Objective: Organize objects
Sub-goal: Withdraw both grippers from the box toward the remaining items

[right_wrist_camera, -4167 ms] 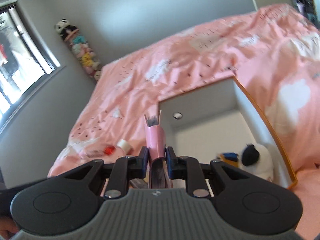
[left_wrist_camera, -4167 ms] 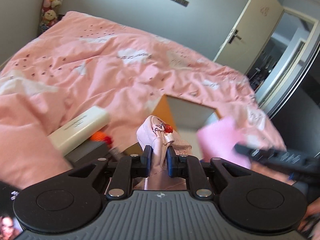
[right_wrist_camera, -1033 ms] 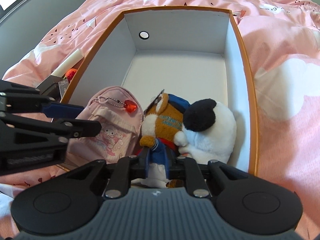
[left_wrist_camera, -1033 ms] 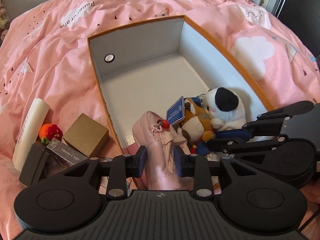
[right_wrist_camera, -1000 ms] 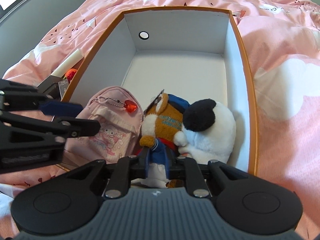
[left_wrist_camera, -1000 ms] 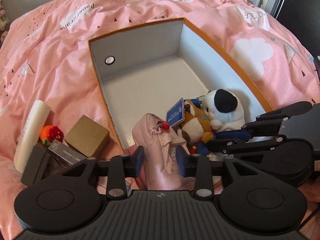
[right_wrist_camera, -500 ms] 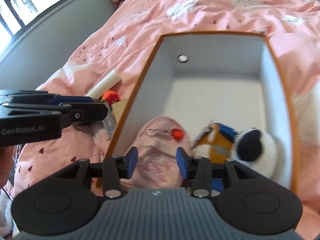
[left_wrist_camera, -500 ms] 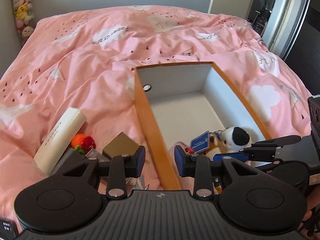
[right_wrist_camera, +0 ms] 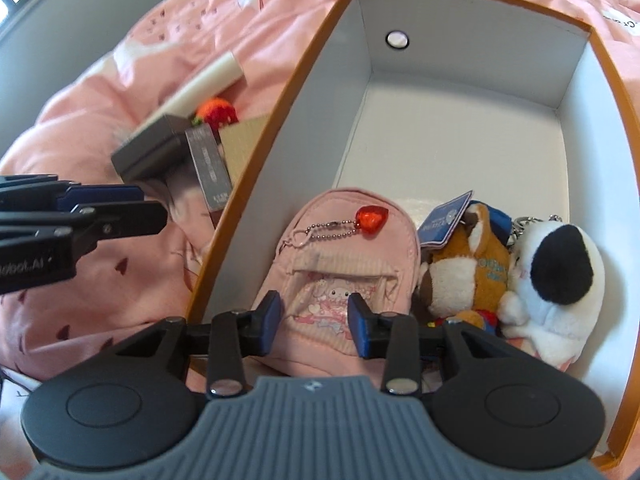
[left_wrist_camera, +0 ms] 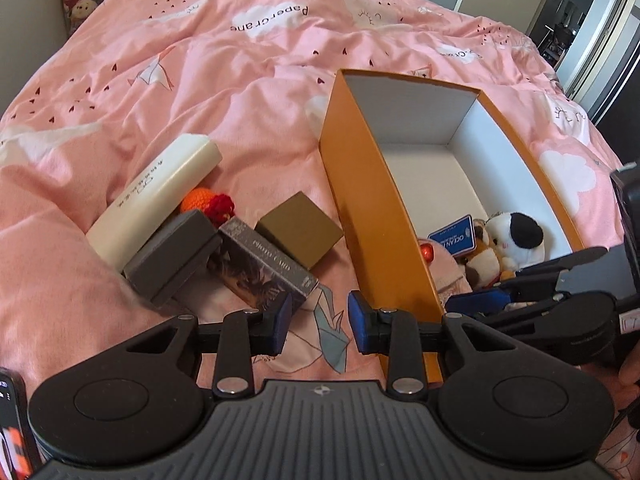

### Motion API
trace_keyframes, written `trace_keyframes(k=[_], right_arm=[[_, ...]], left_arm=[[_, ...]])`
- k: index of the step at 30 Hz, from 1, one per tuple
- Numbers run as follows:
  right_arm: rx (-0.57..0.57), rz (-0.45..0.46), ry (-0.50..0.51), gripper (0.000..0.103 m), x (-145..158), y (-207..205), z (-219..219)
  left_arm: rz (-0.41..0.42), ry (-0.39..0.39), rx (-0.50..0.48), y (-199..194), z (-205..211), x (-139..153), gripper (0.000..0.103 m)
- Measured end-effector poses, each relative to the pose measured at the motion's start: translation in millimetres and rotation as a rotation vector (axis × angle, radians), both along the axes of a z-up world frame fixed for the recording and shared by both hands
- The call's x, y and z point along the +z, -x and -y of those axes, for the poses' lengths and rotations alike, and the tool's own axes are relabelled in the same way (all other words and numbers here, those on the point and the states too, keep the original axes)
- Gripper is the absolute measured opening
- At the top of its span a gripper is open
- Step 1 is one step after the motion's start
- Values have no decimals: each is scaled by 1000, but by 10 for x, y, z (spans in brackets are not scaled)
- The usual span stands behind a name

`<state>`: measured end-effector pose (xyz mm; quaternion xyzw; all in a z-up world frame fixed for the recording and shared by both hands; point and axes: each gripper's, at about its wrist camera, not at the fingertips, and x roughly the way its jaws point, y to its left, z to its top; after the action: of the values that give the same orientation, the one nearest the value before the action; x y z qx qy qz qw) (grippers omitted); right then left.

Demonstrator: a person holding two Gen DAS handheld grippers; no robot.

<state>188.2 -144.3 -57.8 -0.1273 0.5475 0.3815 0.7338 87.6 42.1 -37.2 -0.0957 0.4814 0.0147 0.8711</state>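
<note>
An orange box [left_wrist_camera: 372,200] with a white inside [right_wrist_camera: 460,128] lies on the pink bed. In it are a pink mini backpack [right_wrist_camera: 344,264], a brown plush [right_wrist_camera: 468,264] and a white-and-black plush [right_wrist_camera: 556,280]. My left gripper [left_wrist_camera: 316,320] is open and empty, outside the box, above the duvet near a photo card box [left_wrist_camera: 264,268]. My right gripper [right_wrist_camera: 314,316] is open and empty, just above the backpack. Left of the box lie a gold box [left_wrist_camera: 300,234], a dark grey box [left_wrist_camera: 172,256], a cream tube box [left_wrist_camera: 156,196] and a crochet strawberry [left_wrist_camera: 208,204].
The pink duvet [left_wrist_camera: 200,60] is wrinkled and rises at the left. A phone [left_wrist_camera: 12,420] shows at the lower left edge. A door and hallway [left_wrist_camera: 580,20] are at the far right. The far half of the box holds nothing.
Both grippers let go of their items in the box and opened. My left gripper moved out to the left of the box; my right gripper pulled back over the backpack.
</note>
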Motion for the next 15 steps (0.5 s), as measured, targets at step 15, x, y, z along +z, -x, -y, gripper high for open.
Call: trace_keyframes(k=[15], right_arm=[[31, -6, 146, 38, -263, -2, -191]], left_arm=[[16, 42, 43, 185, -176, -109, 37]])
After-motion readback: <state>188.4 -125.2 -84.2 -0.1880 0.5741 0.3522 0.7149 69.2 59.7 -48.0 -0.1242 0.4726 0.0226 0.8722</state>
